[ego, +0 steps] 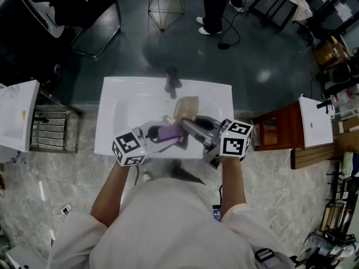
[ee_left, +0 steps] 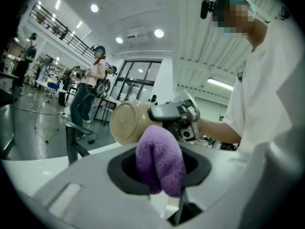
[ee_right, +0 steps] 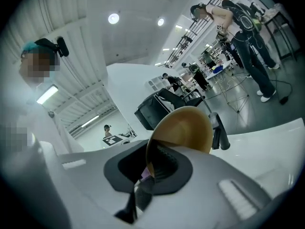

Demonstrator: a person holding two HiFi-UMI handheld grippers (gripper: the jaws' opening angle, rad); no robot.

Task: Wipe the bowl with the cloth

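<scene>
A tan bowl (ego: 187, 109) is held tipped over the white sink (ego: 115, 94). My right gripper (ego: 190, 126) is shut on its rim, and the bowl (ee_right: 187, 128) rises from between the jaws in the right gripper view. My left gripper (ego: 168, 134) is shut on a folded purple cloth (ego: 166, 133) just left of the bowl. In the left gripper view the cloth (ee_left: 160, 159) bulges out of the jaws, with the bowl (ee_left: 129, 122) and the right gripper (ee_left: 177, 113) close behind it. Whether cloth and bowl touch I cannot tell.
A dark faucet (ego: 172, 80) stands at the back of the sink. A wooden stool (ego: 279, 129) and a white stand (ego: 315, 122) are to the right, a white cabinet with a metal rack (ego: 50, 129) to the left. A person stands far behind (ego: 214, 7).
</scene>
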